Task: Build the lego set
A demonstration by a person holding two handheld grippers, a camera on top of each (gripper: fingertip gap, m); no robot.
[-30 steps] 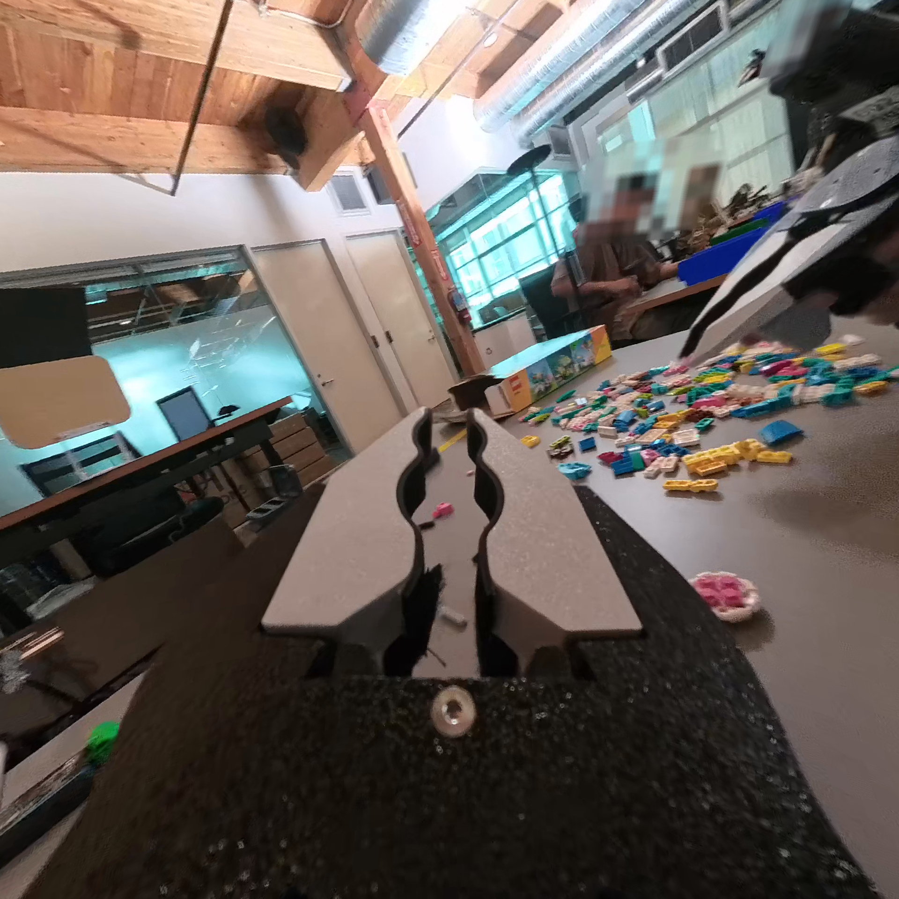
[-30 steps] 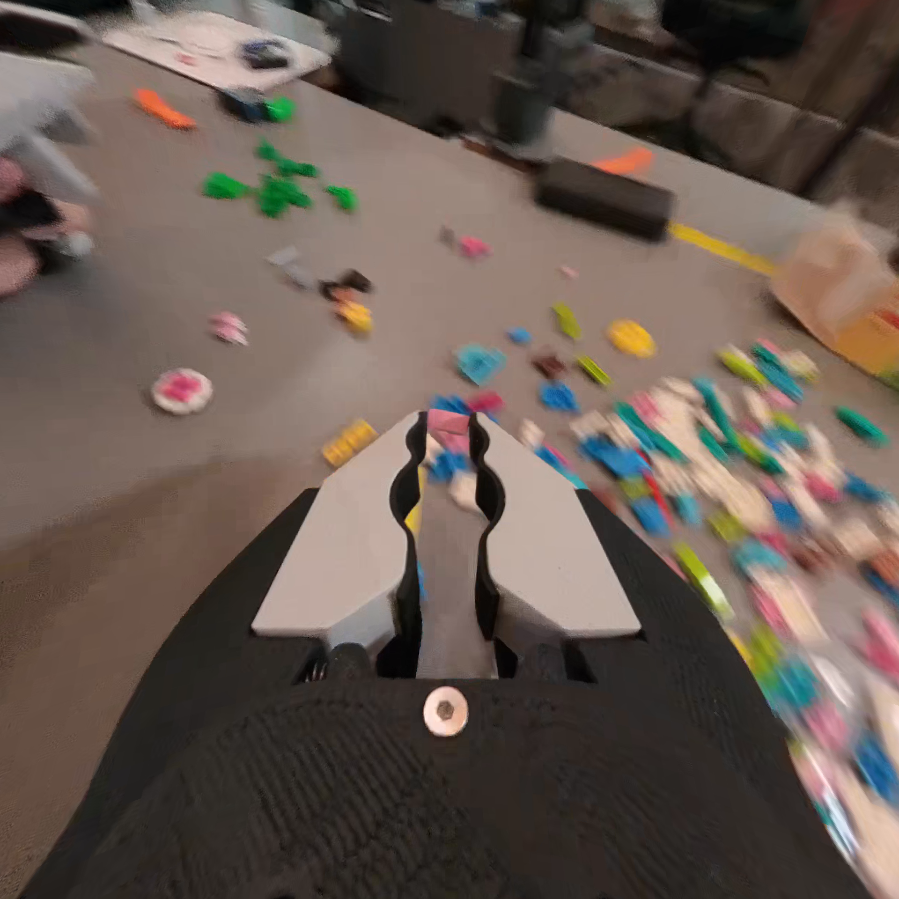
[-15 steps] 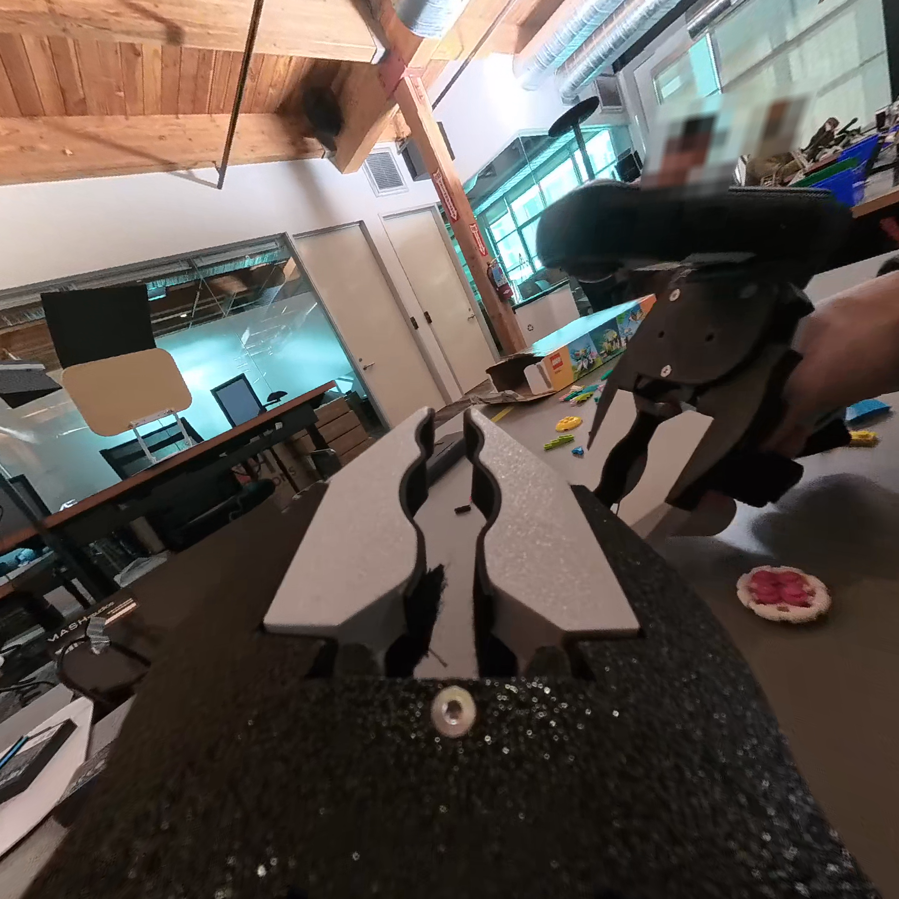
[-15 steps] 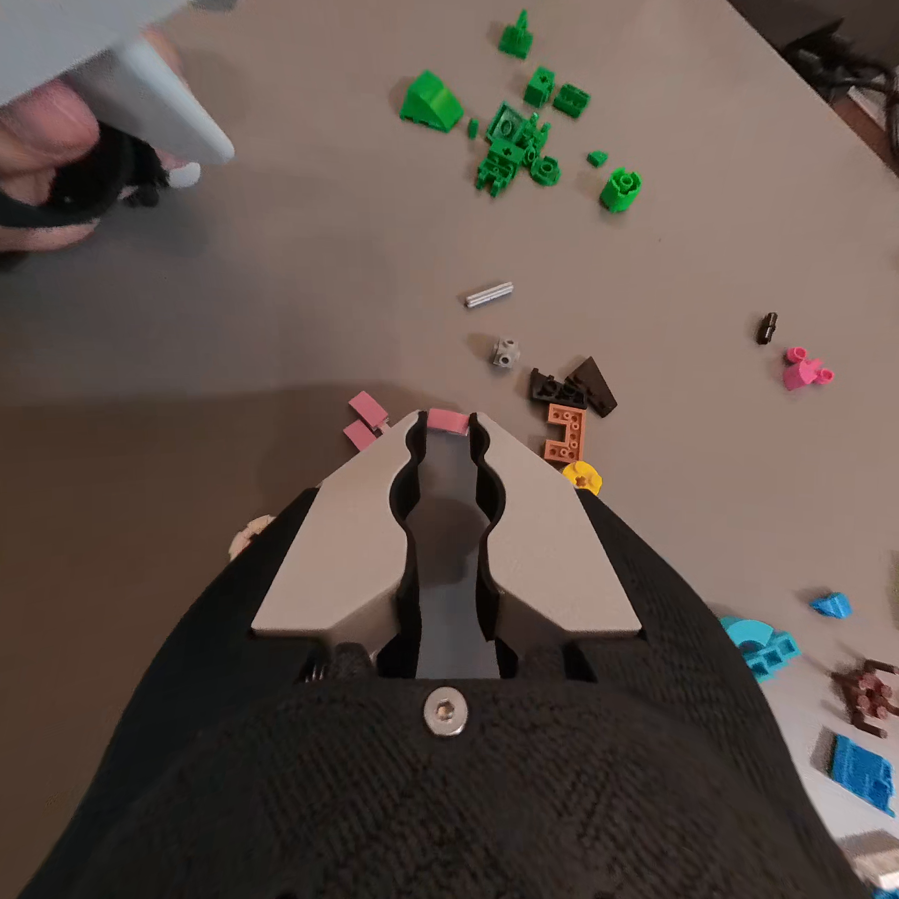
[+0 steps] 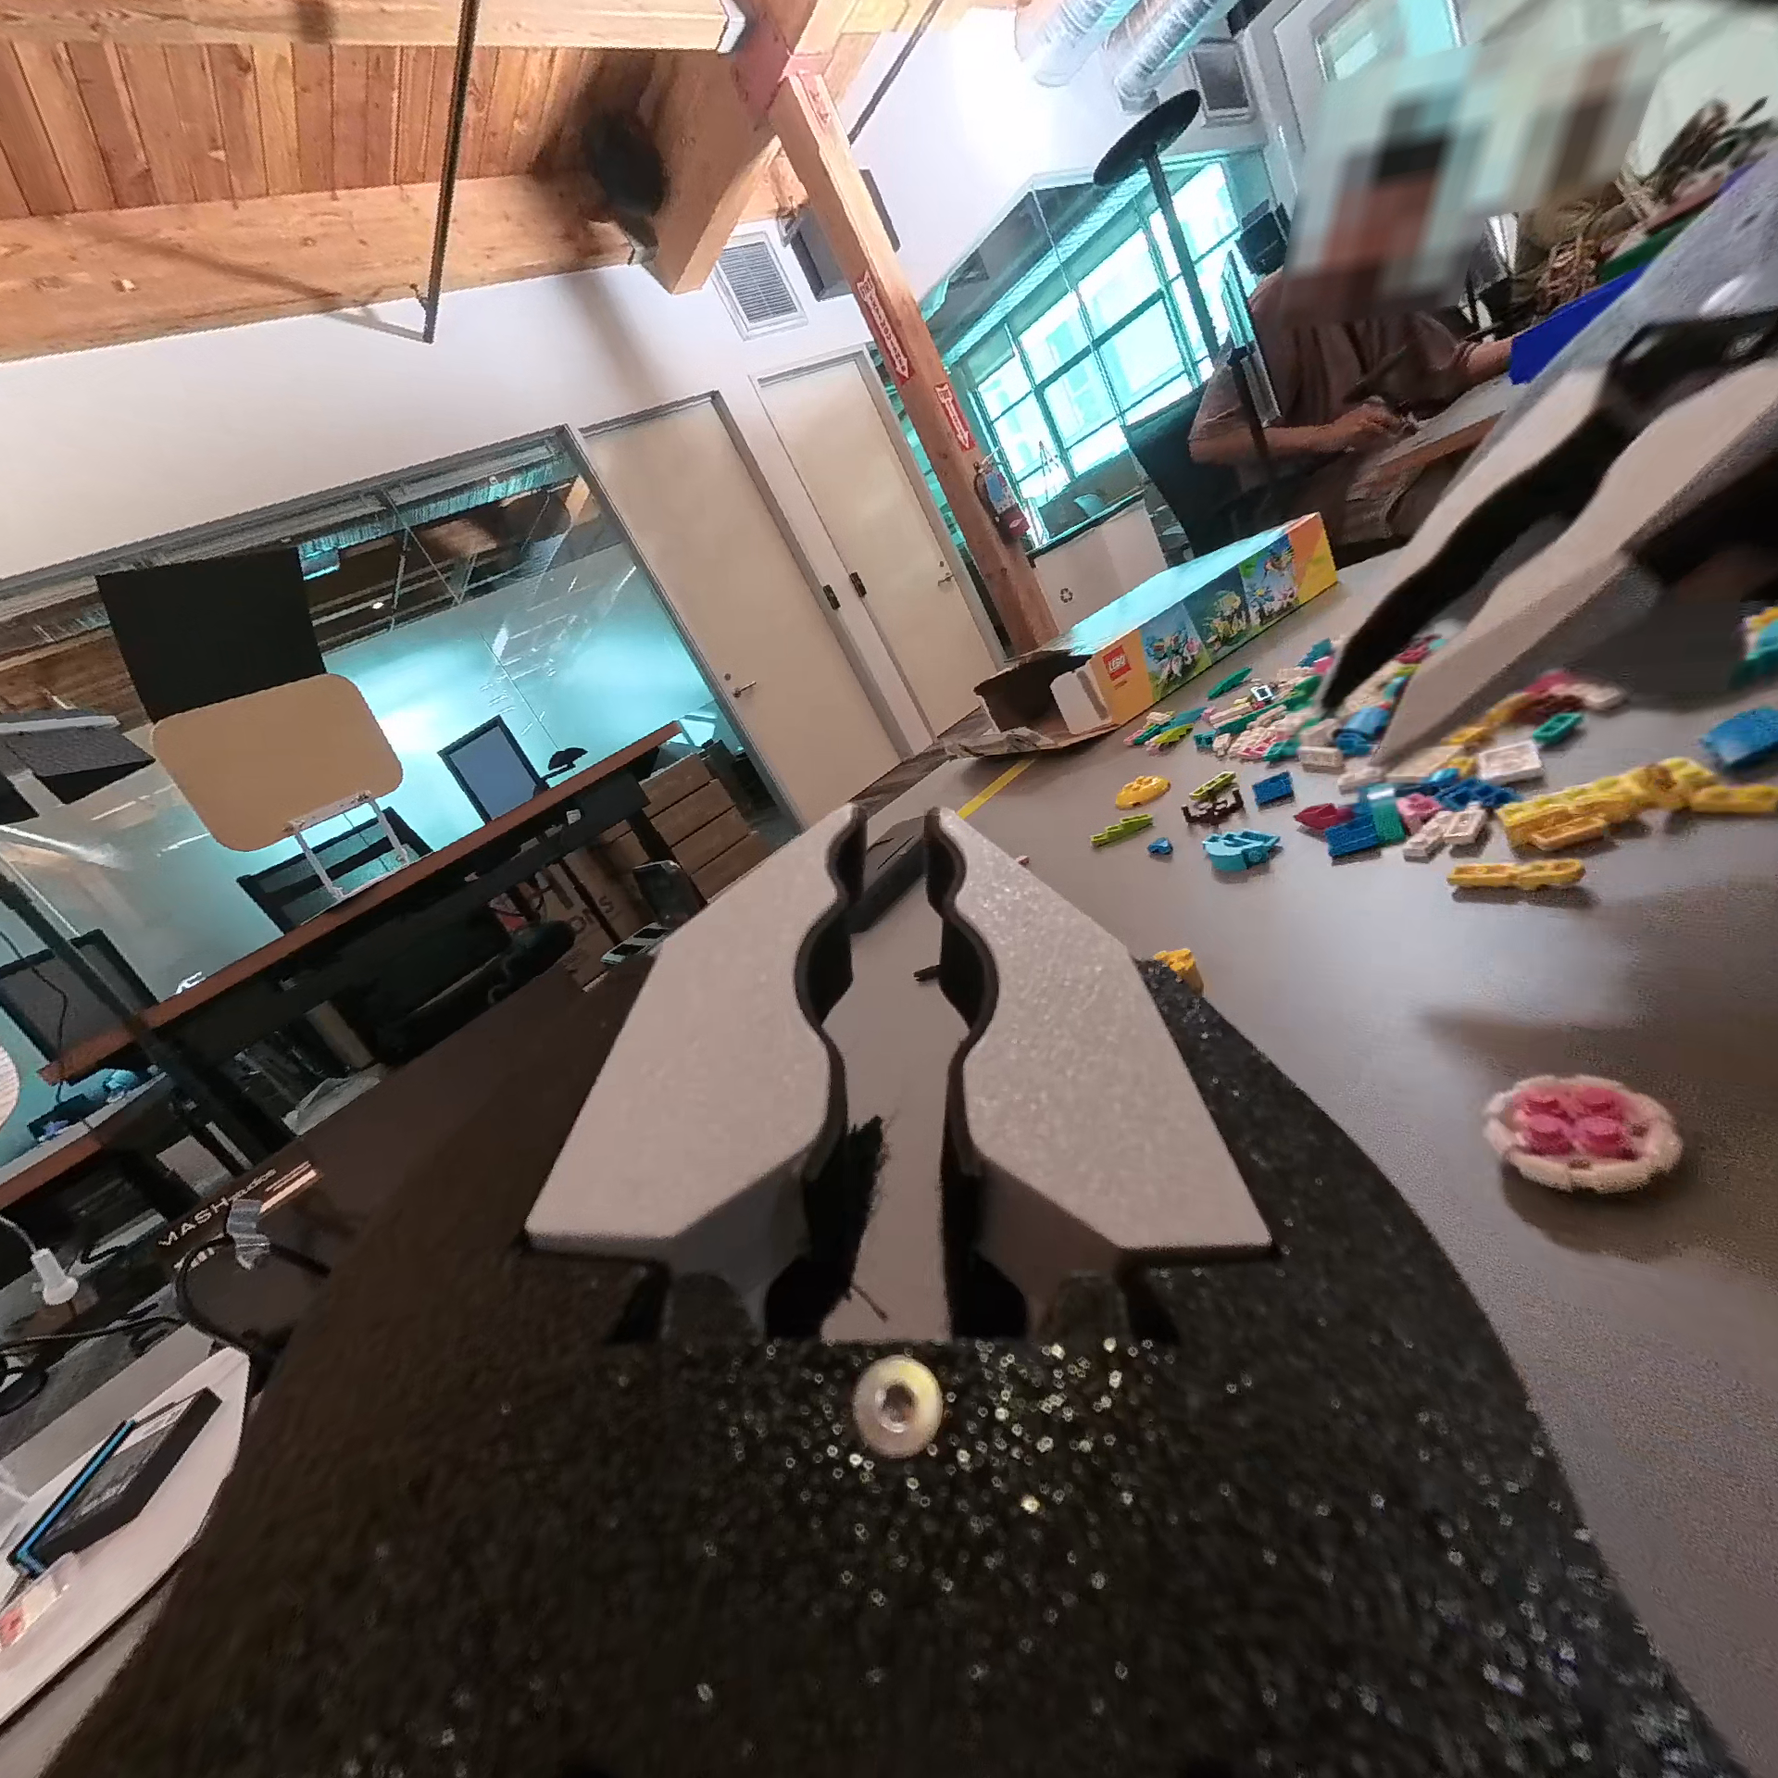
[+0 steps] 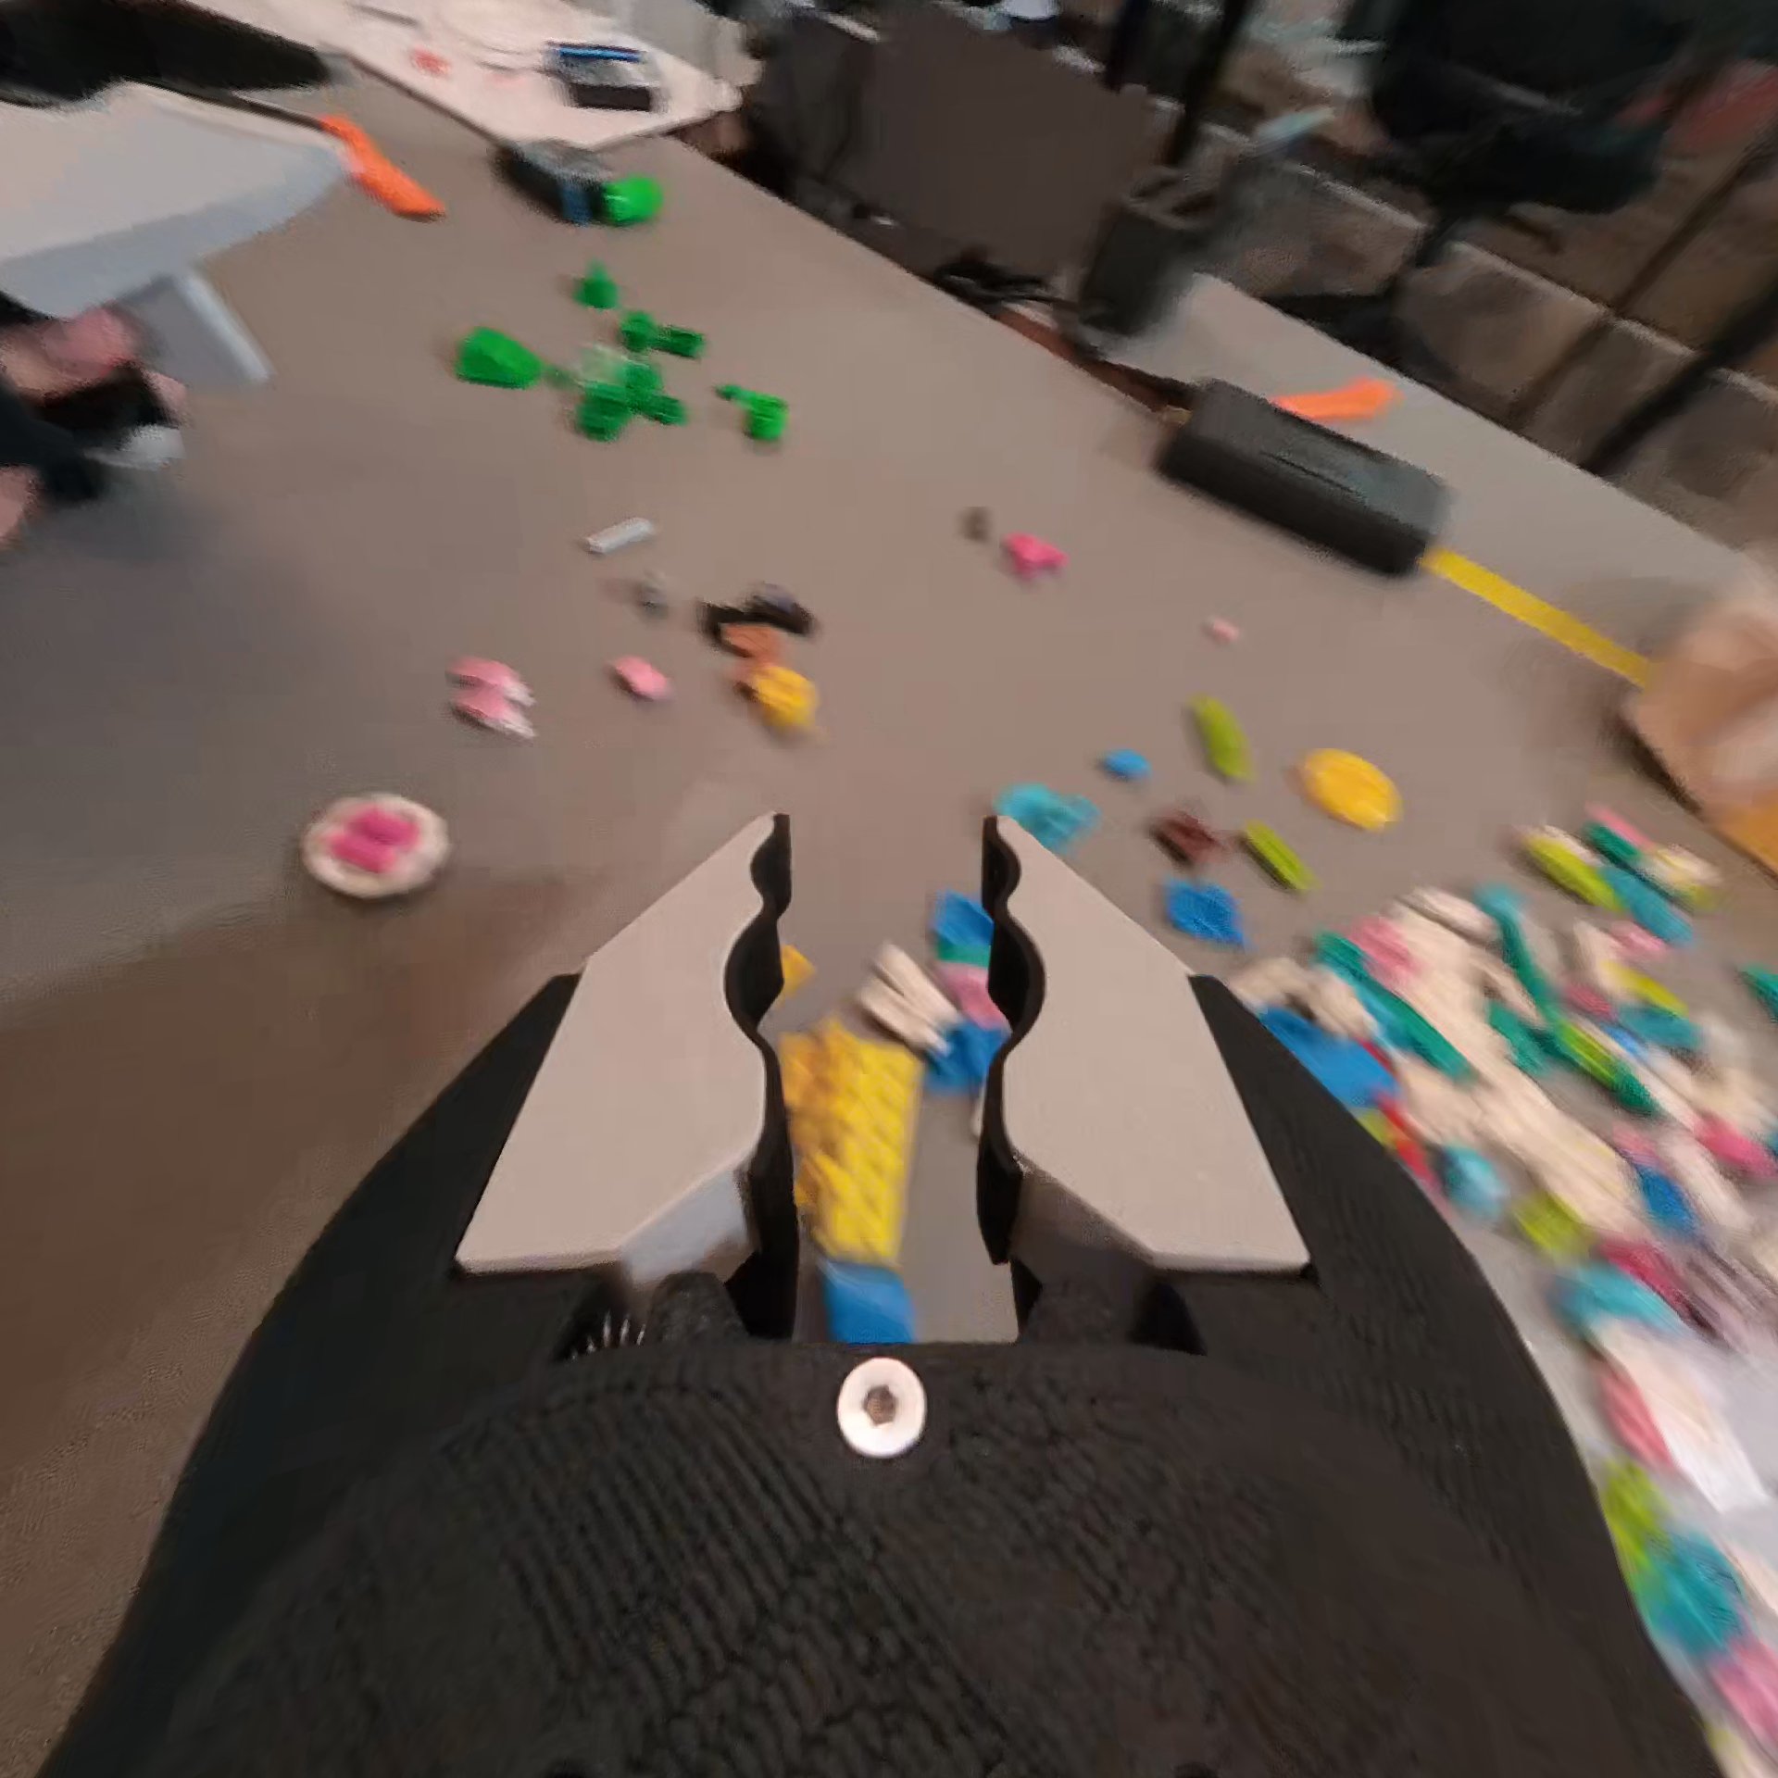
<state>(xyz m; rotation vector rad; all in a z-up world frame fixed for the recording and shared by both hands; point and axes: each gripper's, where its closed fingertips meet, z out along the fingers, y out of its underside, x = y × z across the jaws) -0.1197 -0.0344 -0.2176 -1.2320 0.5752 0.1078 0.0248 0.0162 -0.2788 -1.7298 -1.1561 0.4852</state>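
My left gripper (image 5: 890,837) is shut and empty, held low over the grey table (image 5: 1443,1347). My right gripper (image 6: 885,847) is open and empty above yellow bricks (image 6: 847,1106) at the near edge of the loose brick pile (image 6: 1443,1010). In the left wrist view it hangs over that pile (image 5: 1443,799), tips pointing down (image 5: 1361,722). A round white plate with pink pieces (image 6: 375,845) lies left of it, also in the left wrist view (image 5: 1583,1133). A small pink tile (image 6: 640,676) lies beside two other pink tiles (image 6: 491,688). The right wrist view is blurred.
Green pieces (image 6: 616,385) lie at the far left, dark and orange pieces (image 6: 760,621) nearer. A black block (image 6: 1299,476) and the set's box (image 5: 1222,616) stand at the far edge. The left gripper's fingers (image 6: 144,212) show at upper left. A person (image 5: 1347,385) sits at another table. About 15 centimetres separates my left fingertips from my right. The small pink tile (image 6: 640,676) lies around 11 centimetres away from my right fingertips.
My right gripper has opened and let go of the pink tile, which now lies by the other pink tiles. It has swung back over the brick pile. The left gripper stays shut.
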